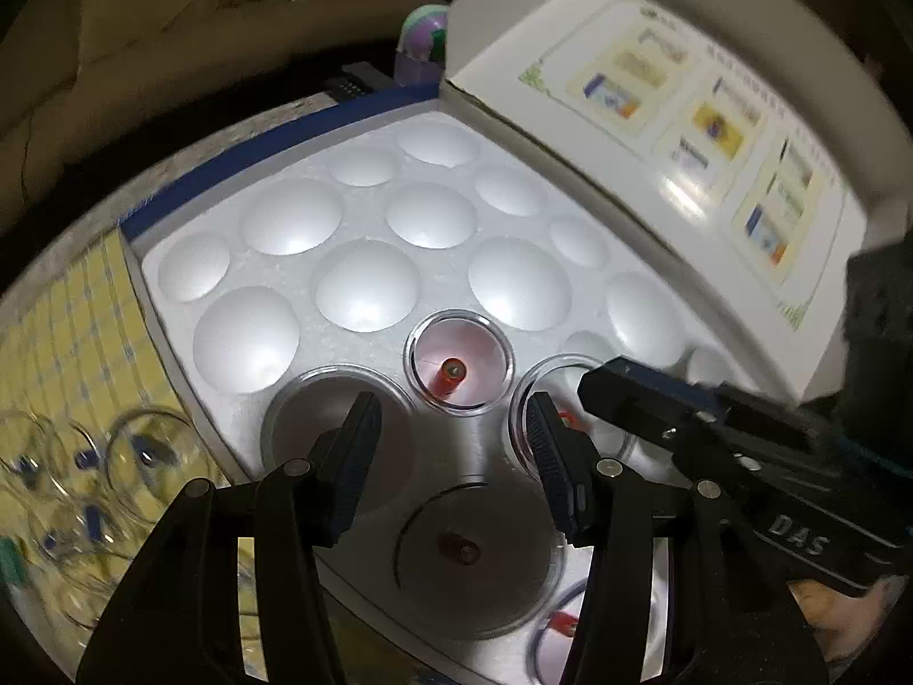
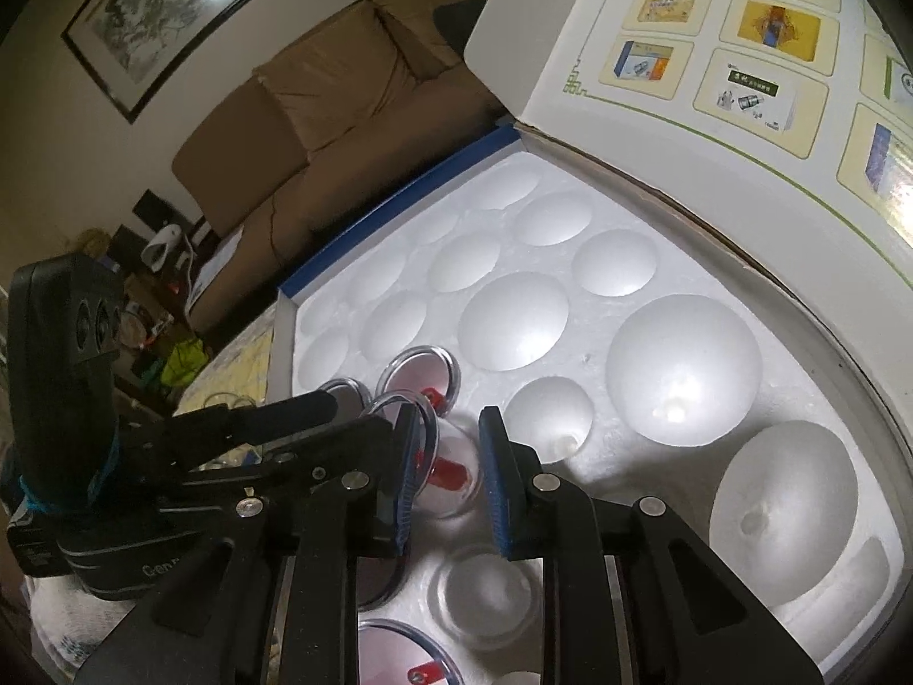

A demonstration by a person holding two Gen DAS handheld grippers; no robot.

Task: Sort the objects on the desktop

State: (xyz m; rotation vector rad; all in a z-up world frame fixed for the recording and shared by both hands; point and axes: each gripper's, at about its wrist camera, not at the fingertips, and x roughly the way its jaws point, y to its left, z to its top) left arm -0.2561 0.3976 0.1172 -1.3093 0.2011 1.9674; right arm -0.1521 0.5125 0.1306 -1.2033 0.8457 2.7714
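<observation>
A white foam tray with round pockets lies in an open box. Clear cups with red valves sit in its near pockets: one just beyond my left gripper, a large one under its finger bases. The left pads stand apart over the foam and press on nothing. My right gripper is shut on a small clear cup, whose red valve shows between the pads. In the left wrist view that cup sits under the right gripper's finger.
The box lid stands up along the tray's far right side. Several loose clear cups with blue valves lie on a yellow cloth left of the box. A brown sofa is behind.
</observation>
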